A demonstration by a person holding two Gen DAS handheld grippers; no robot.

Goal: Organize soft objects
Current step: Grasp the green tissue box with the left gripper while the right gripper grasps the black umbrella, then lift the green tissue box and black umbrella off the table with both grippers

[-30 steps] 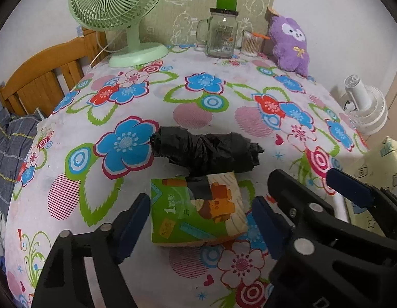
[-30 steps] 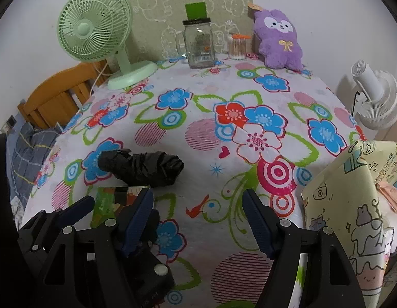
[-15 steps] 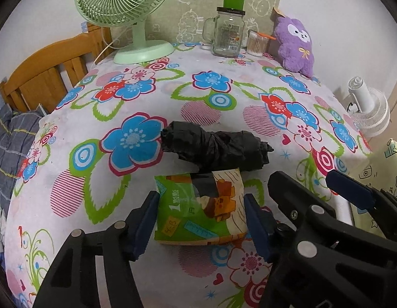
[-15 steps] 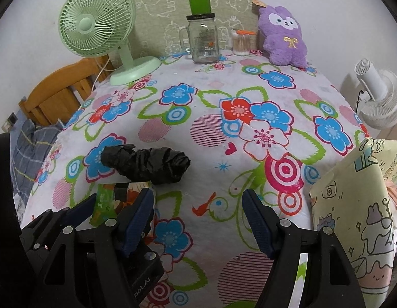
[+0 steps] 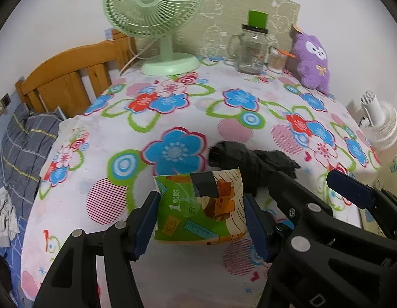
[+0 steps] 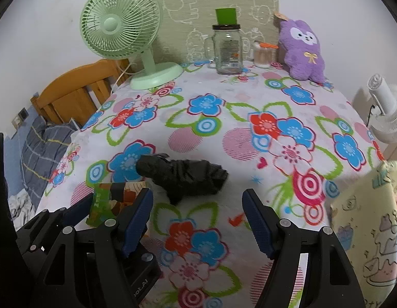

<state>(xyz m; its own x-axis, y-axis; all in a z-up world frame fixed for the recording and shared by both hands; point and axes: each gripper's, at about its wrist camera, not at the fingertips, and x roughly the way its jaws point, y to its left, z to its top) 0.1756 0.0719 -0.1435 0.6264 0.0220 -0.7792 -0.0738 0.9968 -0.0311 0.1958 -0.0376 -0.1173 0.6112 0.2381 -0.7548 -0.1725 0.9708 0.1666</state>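
Left gripper (image 5: 200, 222) is clamped on a tissue pack (image 5: 201, 206), whose green printed wrapper is pinched between both blue pads (image 5: 144, 227) and tilted, its far edge raised off the cloth (image 5: 178, 102). In the right wrist view the same pack (image 6: 110, 200) is seen low at the left, held by the left gripper. Right gripper (image 6: 197, 222) is spread wide with nothing between its fingers, and hovers over the flowered cloth (image 6: 249, 118).

A black bundle (image 6: 184, 177), crumpled like a plastic bag, lies on the cloth just beyond the pack; whether the two touch cannot be told. In the left wrist view the bundle (image 5: 249, 156) is partly hidden behind the pack and the right gripper's body.

At the far edge of the table a glass jar (image 6: 228, 50) with a handle and a dark lid is stood upright; a green block (image 6: 226, 17) is seen at its lid. Through the clear glass no contents can be made out. Just beside it a small clear cup (image 6: 262, 55) with an orange lid is filled with pale sticks, possibly cotton swabs. A purple plush (image 6: 302, 48) is propped upright to the right of the cup. A green fan (image 6: 126, 33) is stood at the far left corner, well apart from the pack. A white fan (image 6: 386, 113) is seen off the table at the right.
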